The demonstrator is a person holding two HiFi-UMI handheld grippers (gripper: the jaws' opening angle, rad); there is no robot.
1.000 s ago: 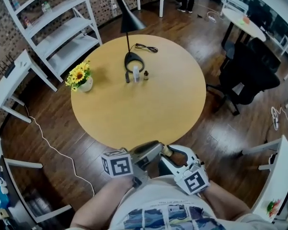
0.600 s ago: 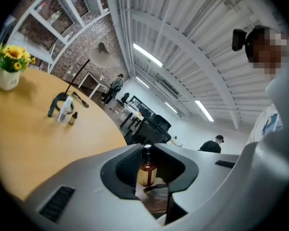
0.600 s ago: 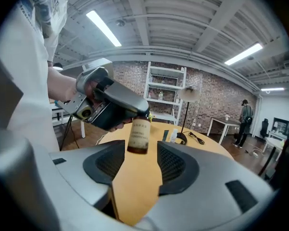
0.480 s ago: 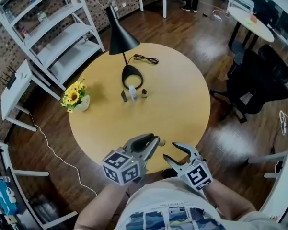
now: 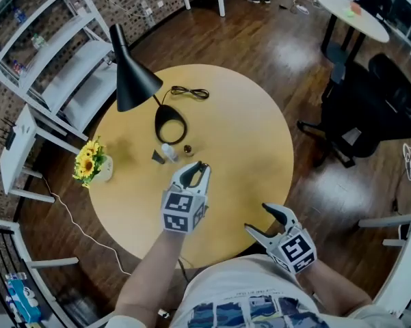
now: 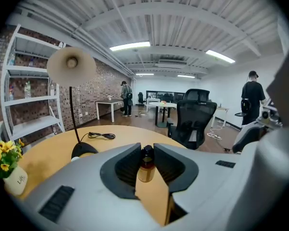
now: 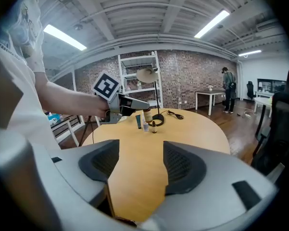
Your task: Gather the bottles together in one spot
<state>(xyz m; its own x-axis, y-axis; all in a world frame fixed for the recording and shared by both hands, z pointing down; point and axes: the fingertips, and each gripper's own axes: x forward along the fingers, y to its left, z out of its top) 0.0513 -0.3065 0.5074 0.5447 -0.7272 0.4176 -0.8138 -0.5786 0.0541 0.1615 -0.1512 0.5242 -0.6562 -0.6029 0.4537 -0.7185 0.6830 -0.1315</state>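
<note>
My left gripper (image 5: 195, 167) reaches out over the round wooden table (image 5: 253, 142), shut on a small amber bottle with a black cap (image 6: 145, 168); its jaws closed on it within the last second. Just beyond its tips stand a dark tube (image 5: 157, 156), a clear little bottle (image 5: 169, 152) and a tiny brown bottle (image 5: 189, 149). In the right gripper view the held bottle (image 7: 147, 114) hangs right over that group. My right gripper (image 5: 265, 222) sits at the table's near edge, open and empty; its jaws have just been opening.
A black desk lamp's base (image 5: 169, 125) and shade (image 5: 133, 82) stand right behind the bottles, its cord (image 5: 189, 92) at the far edge. A pot of yellow flowers (image 5: 89, 164) is at the table's left. A white shelf (image 5: 48, 53) and a black office chair (image 5: 369, 108) flank the table.
My left gripper has swung from the table's near edge out toward the lamp, carrying the amber bottle and rolling upright. My right gripper's jaws have spread apart and it has shifted right.
</note>
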